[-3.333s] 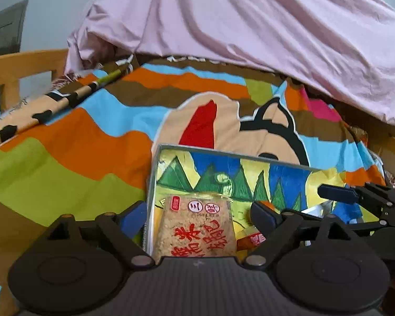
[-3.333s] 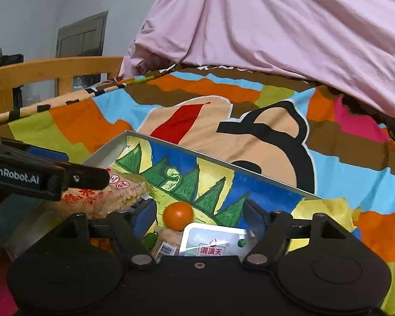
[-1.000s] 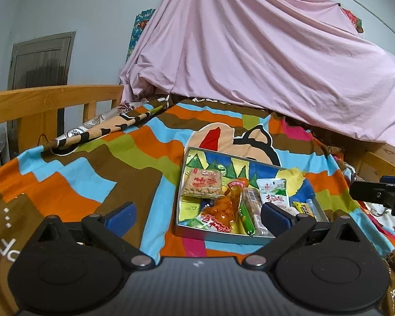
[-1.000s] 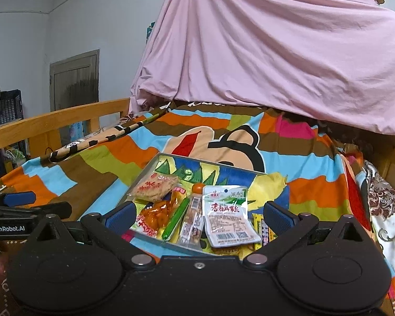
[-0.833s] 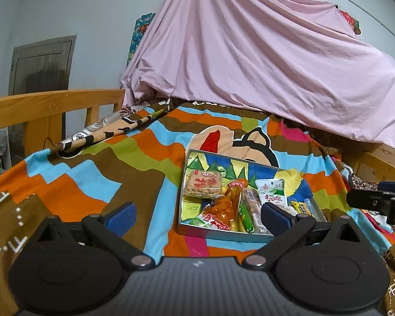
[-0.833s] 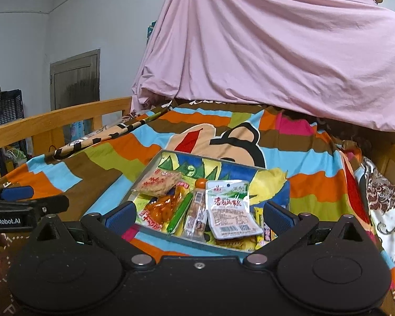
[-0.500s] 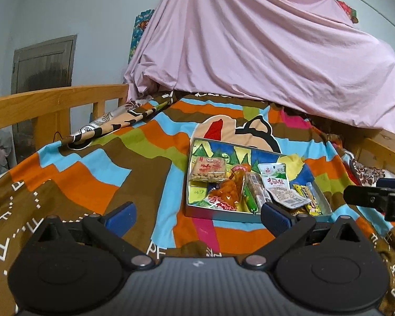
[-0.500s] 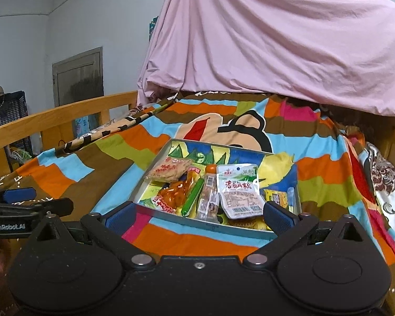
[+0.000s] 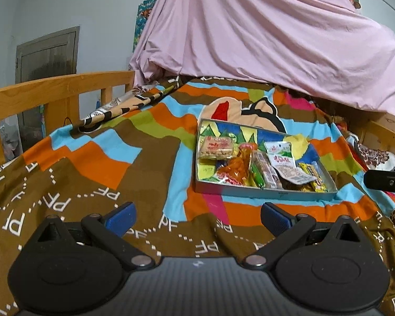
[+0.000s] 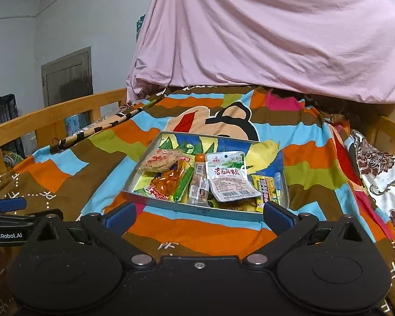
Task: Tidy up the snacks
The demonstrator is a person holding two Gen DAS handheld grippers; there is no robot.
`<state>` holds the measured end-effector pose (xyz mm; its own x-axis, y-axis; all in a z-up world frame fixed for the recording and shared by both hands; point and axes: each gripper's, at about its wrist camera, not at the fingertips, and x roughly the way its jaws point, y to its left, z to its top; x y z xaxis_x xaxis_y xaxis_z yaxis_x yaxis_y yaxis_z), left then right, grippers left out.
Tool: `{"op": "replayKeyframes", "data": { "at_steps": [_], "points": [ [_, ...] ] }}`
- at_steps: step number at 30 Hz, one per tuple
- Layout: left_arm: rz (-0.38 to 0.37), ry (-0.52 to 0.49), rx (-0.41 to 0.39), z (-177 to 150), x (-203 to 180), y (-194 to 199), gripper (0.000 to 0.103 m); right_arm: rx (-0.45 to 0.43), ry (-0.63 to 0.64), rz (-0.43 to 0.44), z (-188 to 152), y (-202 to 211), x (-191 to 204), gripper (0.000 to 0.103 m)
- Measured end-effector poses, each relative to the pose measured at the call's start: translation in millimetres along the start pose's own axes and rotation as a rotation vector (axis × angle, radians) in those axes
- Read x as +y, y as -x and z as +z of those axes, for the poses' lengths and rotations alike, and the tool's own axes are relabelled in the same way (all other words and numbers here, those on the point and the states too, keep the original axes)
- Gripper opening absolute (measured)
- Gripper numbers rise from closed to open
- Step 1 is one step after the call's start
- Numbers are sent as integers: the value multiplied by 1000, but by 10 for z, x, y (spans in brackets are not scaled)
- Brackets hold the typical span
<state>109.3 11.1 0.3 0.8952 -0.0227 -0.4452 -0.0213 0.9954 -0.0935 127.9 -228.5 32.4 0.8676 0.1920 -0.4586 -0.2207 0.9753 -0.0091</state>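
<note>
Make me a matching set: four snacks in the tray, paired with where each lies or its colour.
Column 1:
1. rice cracker pack
2. green stick snack
3. white-and-green packet
4. orange-filled clear bag

Column 2:
a. long and green, lying between the orange bag and a clear bar pack
b. far left corner of the tray
c. topmost, right of centre, red lettering
d. near left, below the cracker pack

Pairs: 1-b, 2-a, 3-c, 4-d

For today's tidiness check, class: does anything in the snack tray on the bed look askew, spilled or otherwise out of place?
Nothing has spilled: every snack lies inside the tray. The packing is untidy, though. The white packet lies tilted over other snacks, and the green stick lies slanted. Both grippers are open and empty.
</note>
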Motion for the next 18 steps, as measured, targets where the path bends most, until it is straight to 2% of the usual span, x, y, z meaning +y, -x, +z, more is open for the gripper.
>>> {"op": "replayKeyframes", "data": {
  "at_steps": [18],
  "points": [
    [8,-19,66,-155,-30,0,103,74,-22,1,-321,43,-52,102]
  ]
}}
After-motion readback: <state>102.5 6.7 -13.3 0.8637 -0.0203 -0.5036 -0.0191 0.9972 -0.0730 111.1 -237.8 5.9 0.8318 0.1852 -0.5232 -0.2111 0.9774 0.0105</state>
